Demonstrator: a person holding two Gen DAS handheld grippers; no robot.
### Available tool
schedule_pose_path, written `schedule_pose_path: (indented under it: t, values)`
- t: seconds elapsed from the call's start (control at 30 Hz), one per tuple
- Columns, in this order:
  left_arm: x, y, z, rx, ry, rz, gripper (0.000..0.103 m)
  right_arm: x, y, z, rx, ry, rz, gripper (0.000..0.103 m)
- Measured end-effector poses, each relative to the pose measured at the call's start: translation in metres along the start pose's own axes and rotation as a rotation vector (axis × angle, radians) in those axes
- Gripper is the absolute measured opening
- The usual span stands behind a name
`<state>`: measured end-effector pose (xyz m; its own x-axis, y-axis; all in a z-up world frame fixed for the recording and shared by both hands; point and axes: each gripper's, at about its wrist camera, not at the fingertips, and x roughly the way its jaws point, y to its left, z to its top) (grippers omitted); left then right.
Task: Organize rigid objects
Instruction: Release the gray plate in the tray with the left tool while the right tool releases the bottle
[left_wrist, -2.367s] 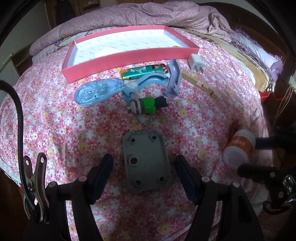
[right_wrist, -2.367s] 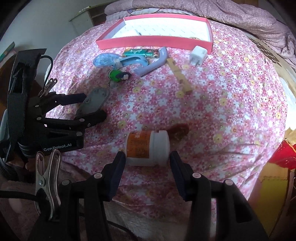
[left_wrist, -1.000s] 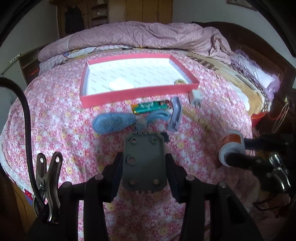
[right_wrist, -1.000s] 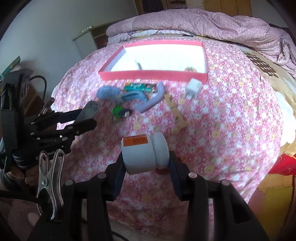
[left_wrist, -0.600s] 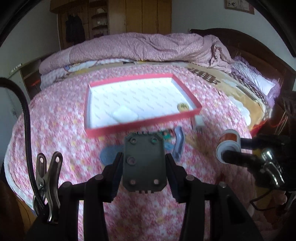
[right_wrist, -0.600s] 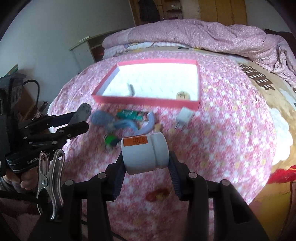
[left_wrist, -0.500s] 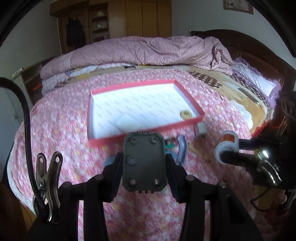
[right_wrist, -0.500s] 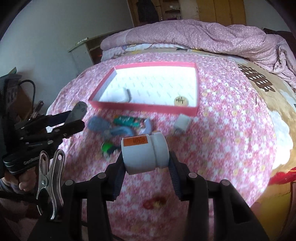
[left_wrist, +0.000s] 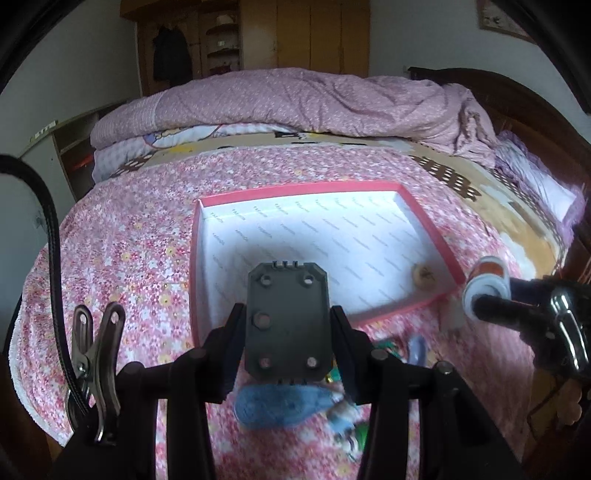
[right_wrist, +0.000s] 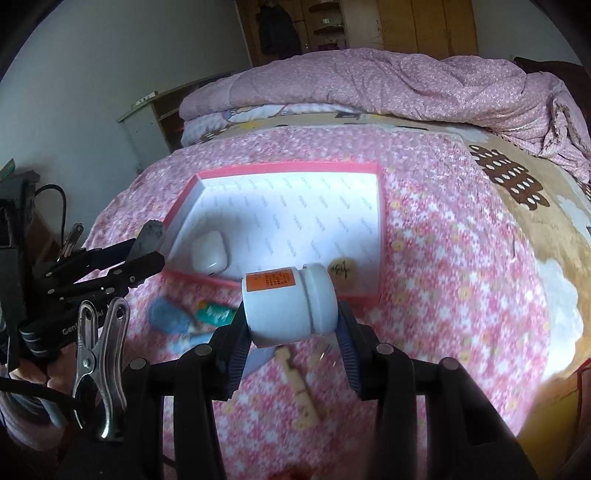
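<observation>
Tongs clenched, we hold the grey holed plastic plate (left_wrist: 287, 325) in our left tongs (left_wrist: 287, 343) and the white orange-labelled bottle (right_wrist: 290, 306) in our right tongs (right_wrist: 291, 332), above the pink-rimmed white tray (right_wrist: 380, 236) on the bed's near edge.

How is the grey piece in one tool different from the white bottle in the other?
The grey plate is flat, dark and angular with round holes; the white bottle is round and pale, with an orange label. The plate sits in the left tool, the bottle, lying sideways, in the right tool. Both are gripped and held above the bed near the pink tray.
</observation>
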<state>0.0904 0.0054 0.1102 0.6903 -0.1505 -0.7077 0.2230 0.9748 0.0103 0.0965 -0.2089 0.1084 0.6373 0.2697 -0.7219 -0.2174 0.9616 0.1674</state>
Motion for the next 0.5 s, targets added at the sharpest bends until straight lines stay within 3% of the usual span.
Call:
schedule_pose_path:
  t: [0.5]
  values:
    - [0.064,0.014,0.031,-0.027,0.044,0.009,0.047,0.059,-0.013,0.036,0.008,0.03,-0.073,0.045]
